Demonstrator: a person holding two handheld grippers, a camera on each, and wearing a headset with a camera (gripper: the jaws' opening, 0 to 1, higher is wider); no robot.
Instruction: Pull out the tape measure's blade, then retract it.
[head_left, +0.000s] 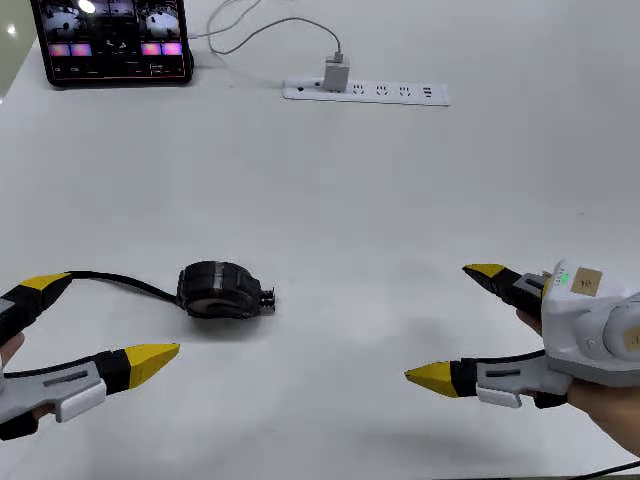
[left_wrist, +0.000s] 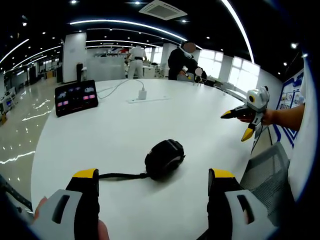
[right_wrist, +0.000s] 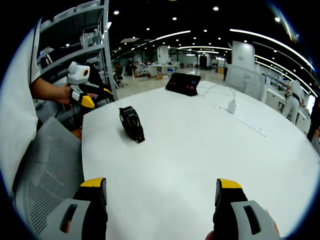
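Tape: the tape (head_left: 222, 291) lies on the white tabletop (head_left: 400, 200), left of centre in the head view, with its case closed up and resting free of both grippers.
Strap: a black strap (head_left: 115, 282) runs from the case across the tabletop toward the far jaw of the left gripper; I cannot tell whether it touches that jaw.
Left gripper: the left gripper (head_left: 115, 316) is near the tape. Its jaws are spread wide and hold nothing, and in its own view the tape sits ahead, between them.
Right gripper: the right gripper (head_left: 441, 323) is well apart from the tape, on the other side. Its jaws are also wide and hold nothing.
Far edge: a lit tablet (head_left: 112, 40) stands there, and a power strip (head_left: 365, 91) lies nearby with a charger (head_left: 335, 73) plugged in.
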